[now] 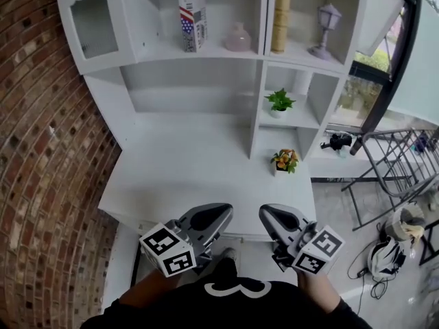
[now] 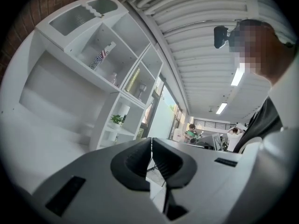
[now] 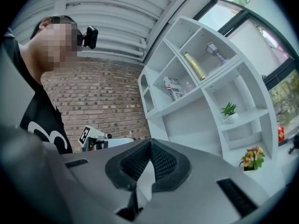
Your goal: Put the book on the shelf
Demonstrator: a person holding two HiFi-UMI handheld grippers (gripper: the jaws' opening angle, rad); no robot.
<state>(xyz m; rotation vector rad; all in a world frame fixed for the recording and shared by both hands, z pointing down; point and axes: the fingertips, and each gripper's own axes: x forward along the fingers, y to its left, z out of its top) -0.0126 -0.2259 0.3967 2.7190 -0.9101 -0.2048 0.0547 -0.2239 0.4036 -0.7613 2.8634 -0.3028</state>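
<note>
A book [image 1: 192, 14] with a flag-patterned cover stands upright in the shelf unit's upper middle compartment; it also shows as the book [image 2: 100, 59] in the left gripper view and the book [image 3: 174, 88] in the right gripper view. Both grippers hang low in front of the white desk [image 1: 185, 177], far from the book. My left gripper [image 1: 225, 212] is shut with nothing between its jaws, its tips meeting at the left gripper [image 2: 150, 143]. My right gripper [image 1: 265, 212] is likewise shut and empty, seen as the right gripper [image 3: 149, 143] in its own view.
A pink vase [image 1: 238, 38] sits beside the book. A gold upright item [image 1: 280, 16] and a small lamp [image 1: 327, 29] fill the compartment to the right. A green plant [image 1: 279, 103] and a flower pot [image 1: 285, 161] stand lower right. Brick wall [image 1: 41, 149] at left, metal rack [image 1: 391, 166] at right.
</note>
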